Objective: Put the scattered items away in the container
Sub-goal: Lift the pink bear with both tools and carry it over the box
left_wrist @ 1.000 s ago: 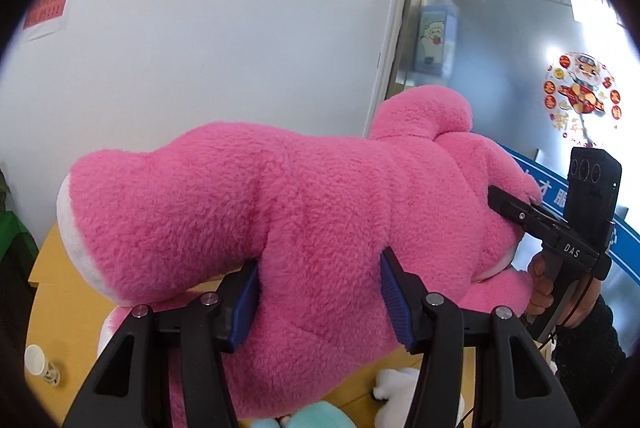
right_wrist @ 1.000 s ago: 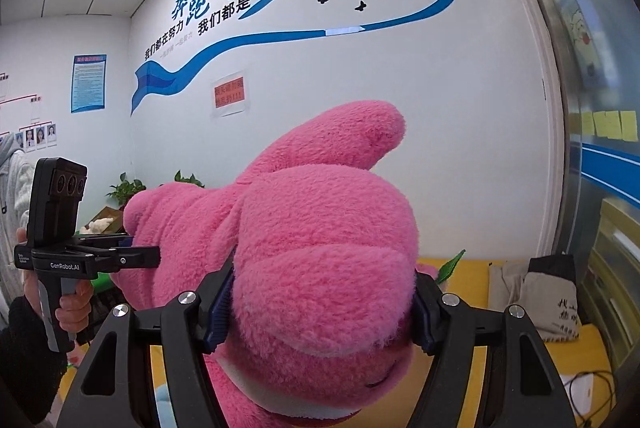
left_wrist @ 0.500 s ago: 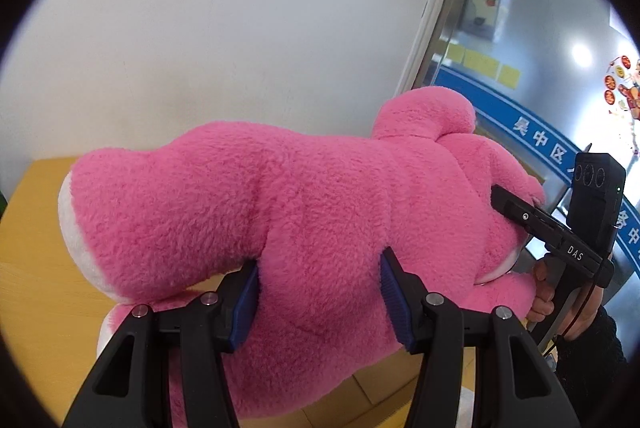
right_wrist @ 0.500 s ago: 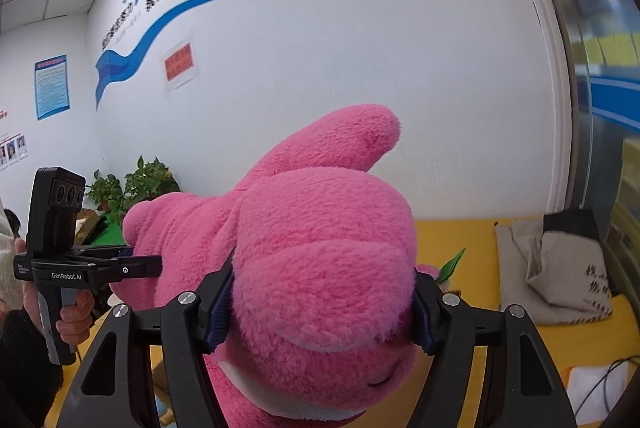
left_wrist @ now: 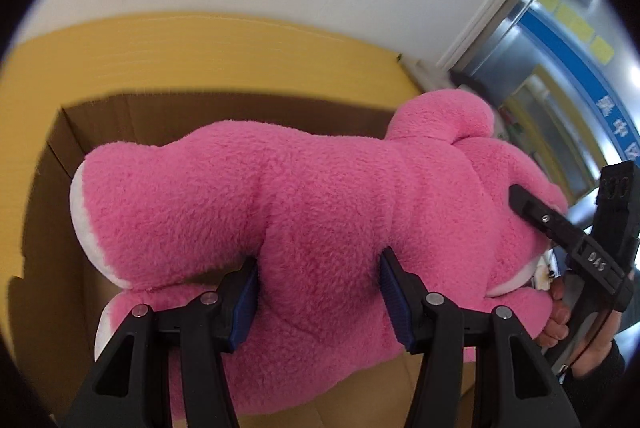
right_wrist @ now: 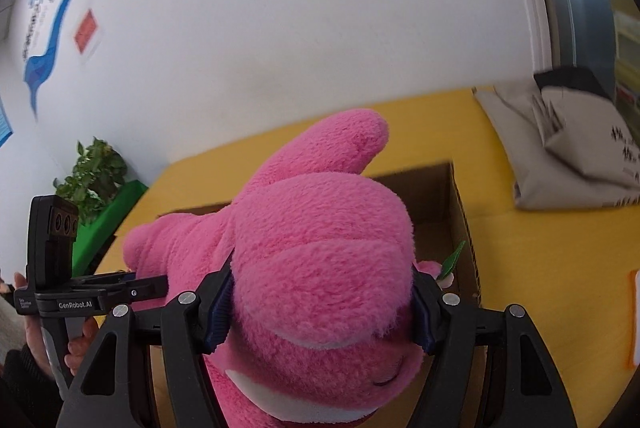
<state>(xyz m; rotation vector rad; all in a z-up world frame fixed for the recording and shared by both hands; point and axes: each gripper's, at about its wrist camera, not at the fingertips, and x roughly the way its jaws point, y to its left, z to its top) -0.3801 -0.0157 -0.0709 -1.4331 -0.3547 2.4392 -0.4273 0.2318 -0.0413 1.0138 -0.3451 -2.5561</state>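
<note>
Pink plush bear [left_wrist: 320, 211]: clamped by left tongs [left_wrist: 318, 296] and right tongs [right_wrist: 320, 308], suspended over open cardboard box [left_wrist: 52, 195]; release pending.

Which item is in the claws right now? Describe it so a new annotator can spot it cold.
Start at the yellow table, then the open cardboard box on it. Held over the box by the left claw and the right claw is a pink plush toy. It is the only fuzzy pink thing, with white patches, unlike the grey bag beside the box.
</note>
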